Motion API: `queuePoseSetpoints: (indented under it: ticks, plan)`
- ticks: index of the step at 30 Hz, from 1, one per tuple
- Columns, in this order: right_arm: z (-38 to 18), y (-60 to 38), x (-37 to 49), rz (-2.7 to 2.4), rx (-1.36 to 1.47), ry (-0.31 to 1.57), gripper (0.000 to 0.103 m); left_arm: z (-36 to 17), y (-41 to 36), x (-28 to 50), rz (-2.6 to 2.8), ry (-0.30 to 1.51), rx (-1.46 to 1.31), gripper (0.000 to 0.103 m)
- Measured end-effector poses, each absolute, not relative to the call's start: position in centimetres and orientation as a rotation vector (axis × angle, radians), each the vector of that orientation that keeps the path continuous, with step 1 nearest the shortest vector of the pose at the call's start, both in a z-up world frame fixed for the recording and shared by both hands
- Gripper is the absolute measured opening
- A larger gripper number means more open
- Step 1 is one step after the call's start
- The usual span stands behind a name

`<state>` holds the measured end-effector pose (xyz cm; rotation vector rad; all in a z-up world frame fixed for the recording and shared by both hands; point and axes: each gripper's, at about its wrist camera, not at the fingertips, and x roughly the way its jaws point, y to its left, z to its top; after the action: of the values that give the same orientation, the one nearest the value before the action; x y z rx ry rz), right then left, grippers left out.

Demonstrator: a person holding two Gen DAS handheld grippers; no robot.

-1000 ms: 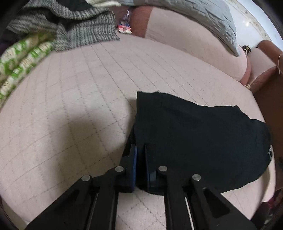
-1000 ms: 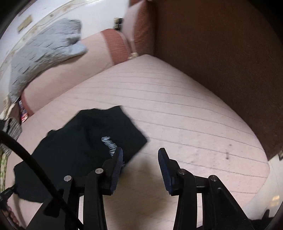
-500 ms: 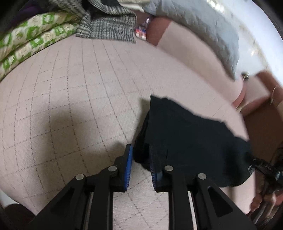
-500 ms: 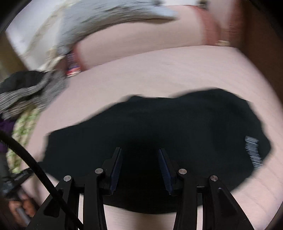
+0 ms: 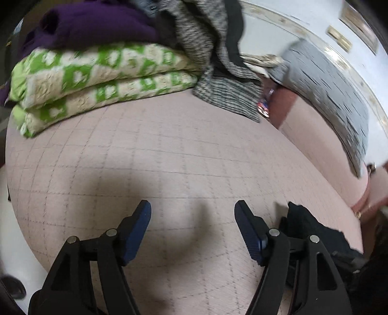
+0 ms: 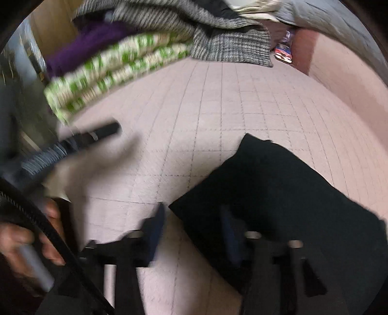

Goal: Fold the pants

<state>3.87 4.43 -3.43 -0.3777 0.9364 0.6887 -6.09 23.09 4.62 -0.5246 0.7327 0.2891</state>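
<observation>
While the left gripper (image 5: 192, 227) hangs spread over bare quilt (image 5: 169, 155), folded black pants (image 6: 278, 193) lie beneath the right gripper (image 6: 191, 232), also spread and holding nothing

Pink quilted mattress (image 5: 169, 155); folded green-white quilt (image 5: 97, 72) at its far edge; white wall (image 5: 303, 14) behind.

Pants (image 6: 278, 191): matt black cloth, soft, no sheen. Bed cover (image 5: 169, 150): pale pink quilted fabric, stitched in a grid, slightly nubby. Left gripper (image 5: 192, 218): matt black plastic arms, blue ribbed pads (image 5: 138, 230), bright metal pins. Folded quilt (image 5: 97, 72): green-and-cream puffy cloth. Purple garment (image 5: 97, 26) looks fleecy. Grey throw (image 5: 218, 72): coarse, flecked knit. Grey pillow (image 5: 332, 97): quilted, matt.
</observation>
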Motion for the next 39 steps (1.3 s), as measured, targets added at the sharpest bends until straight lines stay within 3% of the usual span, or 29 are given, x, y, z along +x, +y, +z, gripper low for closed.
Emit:
queuePoseSetpoints:
  ticks: [4,7,13,17,20,27,31,35,36,38,39]
  plan:
    - [-3.2,2.8,4.1,0.716,-0.274,0.967,0.022,4.5,23.6,-6.2,0.285,0.730,-0.547,0.071]
    - [-3.1,2.7,5.1,0.809,-0.171,1.044,0.050,4.6,23.2,-6.1,0.278,0.728,-0.536,0.071]
    - [-0.3,-0.7,7.6,0.851,0.071,1.076,0.051,4.1,22.5,-5.9,0.247,0.759,-0.531,0.072]
    - [1.0,-0.8,9.3,0.757,0.014,1.075,0.051,4.0,20.9,-5.7,0.172,0.773,-0.518,0.072]
    - [0.9,0.6,11.3,0.715,-0.039,1.146,0.057,3.8,19.2,-5.3,0.103,0.789,-0.496,0.072]
    - [-1.0,4.8,15.8,0.527,-0.205,1.303,0.058,2.7,15.7,-4.5,-0.042,0.850,-0.443,0.072]
    - [-2.6,6.6,17.3,0.430,-0.306,1.392,0.068,2.5,14.2,-3.9,-0.083,0.842,-0.436,0.081]
    - [-4.0,8.4,17.8,0.382,-0.455,1.446,0.070,2.0,12.9,-3.3,-0.147,0.852,-0.453,0.081]
    - [-4.4,8.6,17.9,0.375,-0.466,1.458,0.071,1.9,12.5,-3.1,-0.160,0.853,-0.455,0.080]
    - [-4.7,8.8,17.9,0.376,-0.490,1.453,0.069,1.5,11.8,-2.6,-0.206,0.862,-0.480,0.044]
    - [-4.6,8.8,17.9,0.381,-0.499,1.447,0.068,0.9,11.5,-2.2,-0.232,0.896,-0.497,0.019]
